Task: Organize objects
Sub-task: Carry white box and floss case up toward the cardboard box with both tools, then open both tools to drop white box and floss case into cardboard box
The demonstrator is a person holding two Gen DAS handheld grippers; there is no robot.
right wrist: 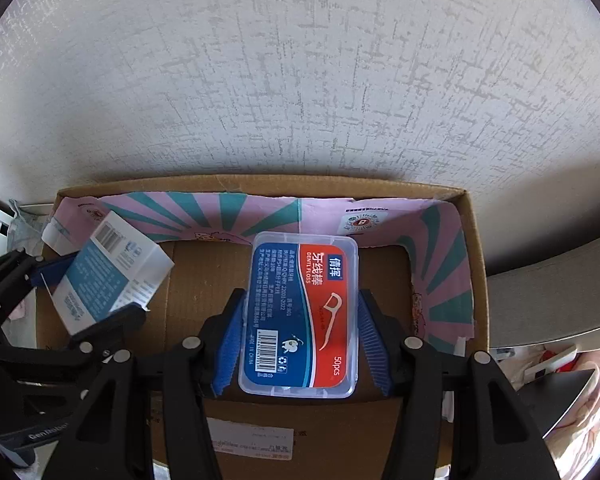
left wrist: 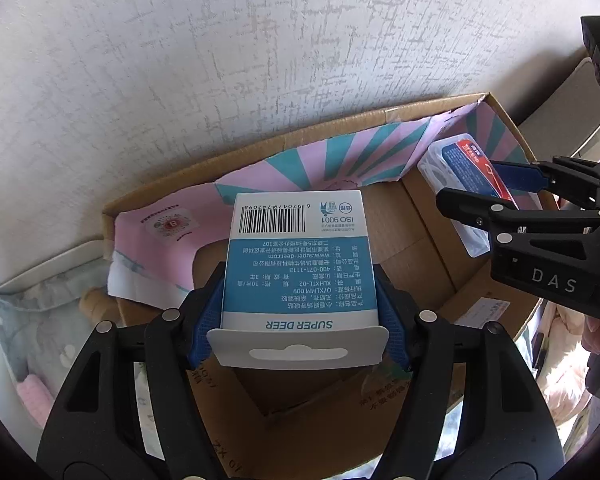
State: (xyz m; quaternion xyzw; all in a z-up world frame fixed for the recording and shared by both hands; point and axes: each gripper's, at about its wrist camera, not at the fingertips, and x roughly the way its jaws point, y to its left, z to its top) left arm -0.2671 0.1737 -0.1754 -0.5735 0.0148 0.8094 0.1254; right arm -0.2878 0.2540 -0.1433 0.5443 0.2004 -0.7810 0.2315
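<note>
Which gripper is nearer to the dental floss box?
Right. The right gripper has its jaws on both sides of the dental floss box. The left gripper holds the Super Deer box off to that box's left, over the cardboard box.

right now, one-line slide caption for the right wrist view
Right gripper holds a dental floss box over the open cardboard box, beside the left gripper's blue-and-white carton.

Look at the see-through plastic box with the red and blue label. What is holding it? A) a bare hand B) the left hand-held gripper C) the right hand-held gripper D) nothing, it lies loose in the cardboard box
C: in the right wrist view the dental floss box sits between the blue fingers of the right hand-held gripper, above the cardboard box.
</note>
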